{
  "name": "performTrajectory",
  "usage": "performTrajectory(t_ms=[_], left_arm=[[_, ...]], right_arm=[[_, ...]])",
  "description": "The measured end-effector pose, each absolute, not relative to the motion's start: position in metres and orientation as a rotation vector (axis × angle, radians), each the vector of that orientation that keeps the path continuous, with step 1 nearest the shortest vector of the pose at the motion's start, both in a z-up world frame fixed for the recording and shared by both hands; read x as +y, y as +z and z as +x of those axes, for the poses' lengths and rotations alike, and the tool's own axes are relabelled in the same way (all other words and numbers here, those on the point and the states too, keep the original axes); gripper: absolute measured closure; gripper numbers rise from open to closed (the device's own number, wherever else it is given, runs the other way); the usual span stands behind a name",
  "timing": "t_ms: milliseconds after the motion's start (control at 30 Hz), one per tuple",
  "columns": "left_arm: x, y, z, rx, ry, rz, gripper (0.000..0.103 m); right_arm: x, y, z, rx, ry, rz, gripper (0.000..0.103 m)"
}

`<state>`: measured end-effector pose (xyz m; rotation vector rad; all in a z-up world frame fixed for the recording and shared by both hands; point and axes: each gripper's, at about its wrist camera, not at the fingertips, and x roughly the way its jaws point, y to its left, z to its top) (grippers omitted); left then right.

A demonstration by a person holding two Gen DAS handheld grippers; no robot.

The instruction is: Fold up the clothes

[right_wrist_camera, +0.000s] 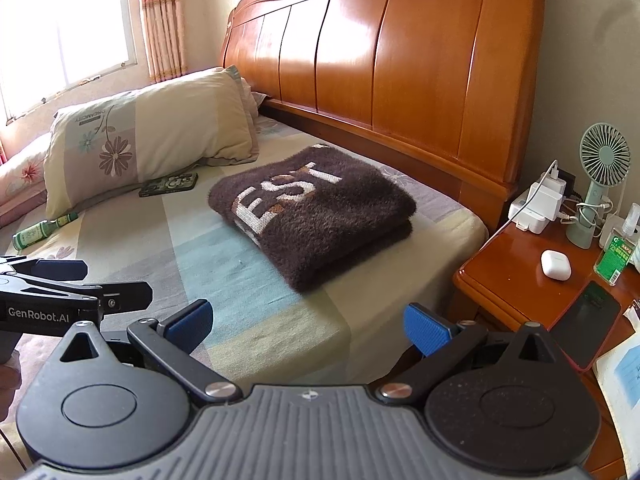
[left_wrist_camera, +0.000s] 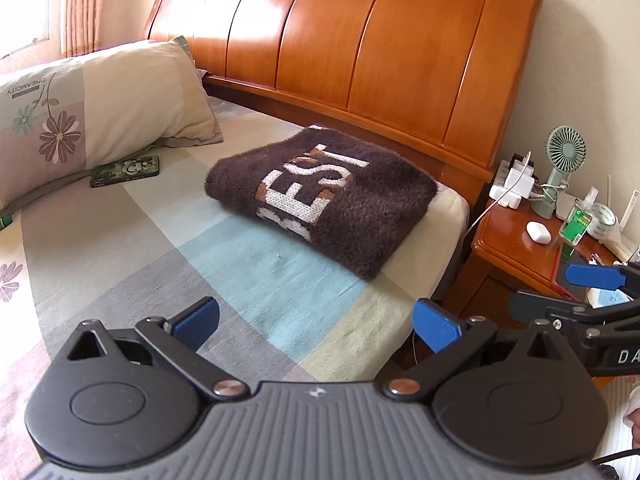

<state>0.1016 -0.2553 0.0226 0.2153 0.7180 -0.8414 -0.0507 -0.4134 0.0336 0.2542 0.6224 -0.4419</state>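
A brown fuzzy sweater with white letters lies folded in a flat rectangle on the bed near the headboard; it also shows in the right wrist view. My left gripper is open and empty, held above the bedsheet in front of the sweater, apart from it. My right gripper is open and empty, also short of the sweater, near the bed's edge. Each gripper shows in the other's view, the right one and the left one, side by side.
A wooden headboard stands behind the sweater. A floral pillow and a dark green case lie to the left, with a green bottle. A wooden nightstand at right holds a fan, chargers, an earbud case and a phone.
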Motion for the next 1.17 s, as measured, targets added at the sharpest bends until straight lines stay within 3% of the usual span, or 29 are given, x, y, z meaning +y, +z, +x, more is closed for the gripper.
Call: performTrajectory(t_ms=[1167], left_arm=[[-0.267, 0.021, 0.096, 0.736, -0.876, 0.245, 0.001]], right_arm=[[-0.416, 0.029, -0.049, 0.626, -0.435, 0.26, 0.0]])
